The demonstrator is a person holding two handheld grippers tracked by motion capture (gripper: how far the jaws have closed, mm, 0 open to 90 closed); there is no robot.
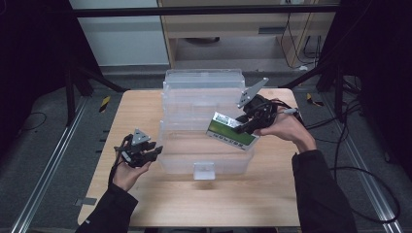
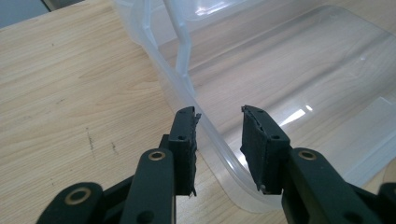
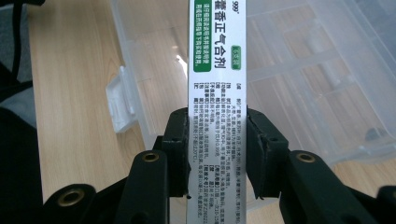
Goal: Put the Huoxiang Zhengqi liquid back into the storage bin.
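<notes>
Box print [image 3: 217, 93] partly hidden by clamping right hand-held gripper [image 3: 217, 154]; left hand-held gripper [image 2: 218, 140] gapes wide

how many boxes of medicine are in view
1: a white and green cardboard medicine box, clamped in the right tool over the open clear plastic storage case. More may be hidden behind the case's glare.

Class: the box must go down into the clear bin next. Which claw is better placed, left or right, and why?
Right. The right claw already grips the box above the bin. The left claw is open, straddling the bin's left rim.
</notes>
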